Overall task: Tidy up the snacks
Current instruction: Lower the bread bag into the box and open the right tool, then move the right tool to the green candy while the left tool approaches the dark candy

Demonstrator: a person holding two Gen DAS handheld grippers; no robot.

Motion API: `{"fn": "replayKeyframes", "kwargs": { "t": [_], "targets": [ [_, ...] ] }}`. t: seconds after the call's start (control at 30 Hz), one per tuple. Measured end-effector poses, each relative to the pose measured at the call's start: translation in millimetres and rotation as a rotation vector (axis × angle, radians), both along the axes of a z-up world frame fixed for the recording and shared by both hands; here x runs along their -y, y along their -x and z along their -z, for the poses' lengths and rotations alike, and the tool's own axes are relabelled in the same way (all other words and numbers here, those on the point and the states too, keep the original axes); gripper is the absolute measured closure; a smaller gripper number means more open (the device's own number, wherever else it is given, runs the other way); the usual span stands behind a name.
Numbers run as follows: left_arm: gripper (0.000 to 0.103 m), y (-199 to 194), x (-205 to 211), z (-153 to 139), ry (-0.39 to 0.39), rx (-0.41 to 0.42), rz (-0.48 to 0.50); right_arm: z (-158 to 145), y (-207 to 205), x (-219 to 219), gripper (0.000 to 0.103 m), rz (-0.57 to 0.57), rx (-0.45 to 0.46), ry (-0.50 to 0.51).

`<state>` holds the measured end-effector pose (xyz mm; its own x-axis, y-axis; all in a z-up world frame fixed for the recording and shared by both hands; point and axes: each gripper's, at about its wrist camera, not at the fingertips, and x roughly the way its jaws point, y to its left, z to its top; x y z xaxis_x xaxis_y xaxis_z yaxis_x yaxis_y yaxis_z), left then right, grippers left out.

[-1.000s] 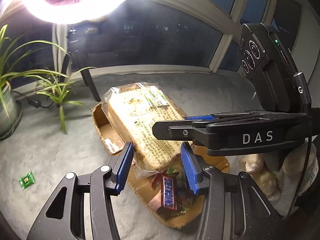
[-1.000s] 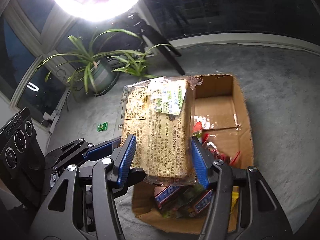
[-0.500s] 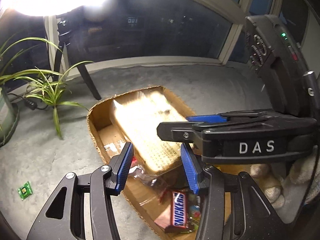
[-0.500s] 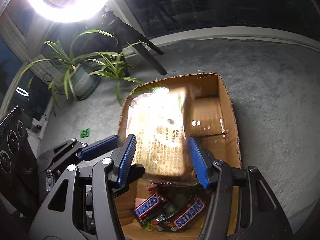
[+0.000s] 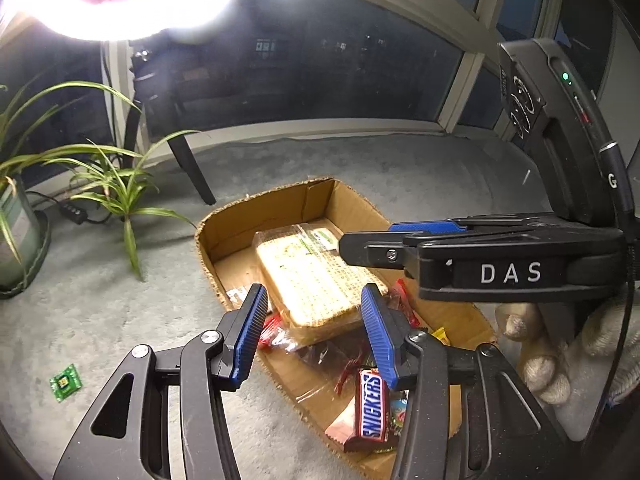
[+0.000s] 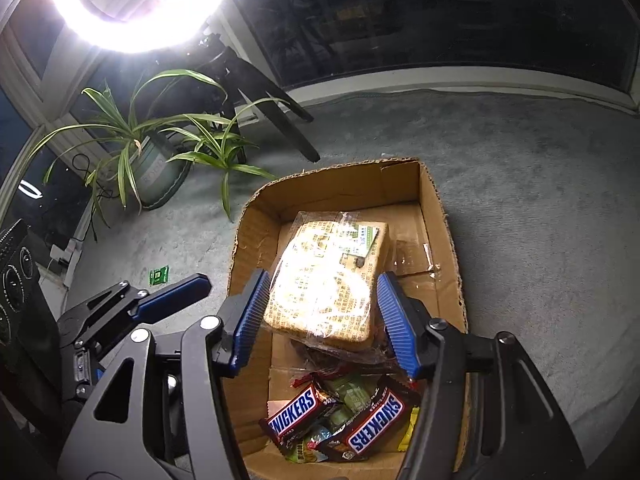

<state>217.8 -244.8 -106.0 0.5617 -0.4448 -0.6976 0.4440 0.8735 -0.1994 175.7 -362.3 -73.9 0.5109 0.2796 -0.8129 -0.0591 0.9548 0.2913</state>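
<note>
A yellow biscuit pack in clear wrap [image 6: 328, 280] lies inside the open cardboard box [image 6: 450, 248], also in the left wrist view [image 5: 312, 280]. My right gripper [image 6: 322, 320] is open above it, blue pads apart from the pack's sides; it also shows in the left wrist view [image 5: 400, 236]. My left gripper [image 5: 310, 336] is open and empty over the box's [image 5: 280, 204] near end. Snickers bars [image 6: 372, 424] [image 5: 372, 408] and other small snacks lie at the box's near end.
The box sits on grey carpet. A potted spider plant [image 6: 156, 160] and a tripod leg [image 6: 280, 120] stand at the back left under a bright ring light. A small green packet [image 5: 65, 376] lies on the carpet to the left.
The right gripper lowered the biscuit pack into the box and opened, letting it go. The pack now rests in the box. Both grippers have drawn back slightly.
</note>
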Motion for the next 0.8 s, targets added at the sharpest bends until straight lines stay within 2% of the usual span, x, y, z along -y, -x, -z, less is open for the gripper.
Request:
{"fn": "replayKeyframes", "kwargs": {
  "t": [0.03, 0.17, 0.33, 0.4, 0.47, 0.8],
  "targets": [
    [0.056, 1.5, -2.0, -1.4, 0.002, 0.003, 0.001, -2.3, 2.1, -0.2, 0.033, 0.006, 0.009, 0.003],
    [0.056, 11.8, -16.4, -9.0, 0.013, 0.017, 0.001, -12.6, 15.1, -5.9, 0.033, 0.02, 0.036, -0.004],
    [0.056, 30.9, -52.2, -18.1, 0.039, 0.033, -0.02, -22.4, 33.6, -23.7, 0.032, 0.018, 0.069, -0.003],
    [0.056, 39.7, -66.0, -19.9, 0.036, 0.042, -0.024, -25.9, 42.1, -33.3, 0.027, 0.006, 0.085, -0.008],
    [0.056, 50.5, -85.2, -21.1, 0.023, 0.05, -0.036, -29.0, 52.2, -45.4, 0.022, -0.008, 0.102, -0.016],
    [0.056, 103.1, -207.9, -0.8, 0.015, -0.012, -0.213, -19.1, 72.5, -110.7, 0.022, -0.145, 0.06, -0.089]
  ]
}}
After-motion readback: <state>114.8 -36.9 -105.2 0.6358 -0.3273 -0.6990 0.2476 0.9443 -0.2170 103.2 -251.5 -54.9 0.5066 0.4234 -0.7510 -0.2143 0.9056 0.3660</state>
